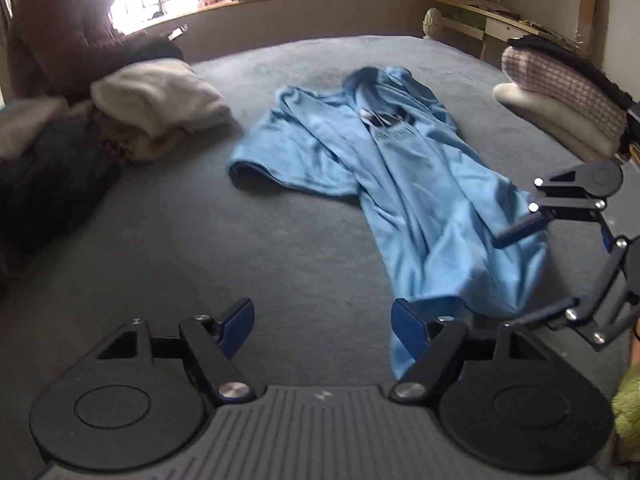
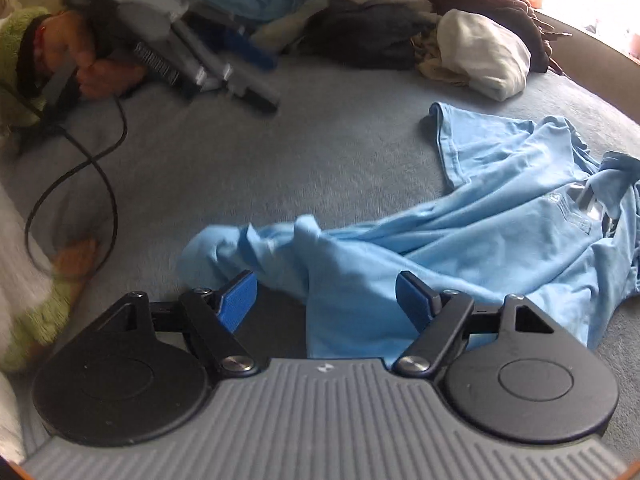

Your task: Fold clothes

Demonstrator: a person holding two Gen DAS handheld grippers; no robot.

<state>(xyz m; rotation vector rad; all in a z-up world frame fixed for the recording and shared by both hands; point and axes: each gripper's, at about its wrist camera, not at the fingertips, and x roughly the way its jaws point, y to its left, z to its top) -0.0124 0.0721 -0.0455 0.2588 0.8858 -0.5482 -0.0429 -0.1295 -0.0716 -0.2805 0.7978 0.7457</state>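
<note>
T-shirt: light blue T-shirt (image 1: pixel 404 184), thin, limp, rumpled on bed (image 1: pixel 208 232)
Hold: hem corners
Left hand-held gripper (image 1: pixel 322 330): spread, empty
Right hand-held gripper (image 2: pixel 326 300): spread over hem, not pinching

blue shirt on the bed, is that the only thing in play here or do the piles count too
In play: light blue shirt, left gripper, right gripper.

Lying about: white folded pile, checked folded stack, dark clothes heap.

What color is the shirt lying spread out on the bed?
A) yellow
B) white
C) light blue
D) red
C, the T-shirt spread on the grey bed cover is light blue, with a sleeve sticking out toward the pile of other clothes.
</note>
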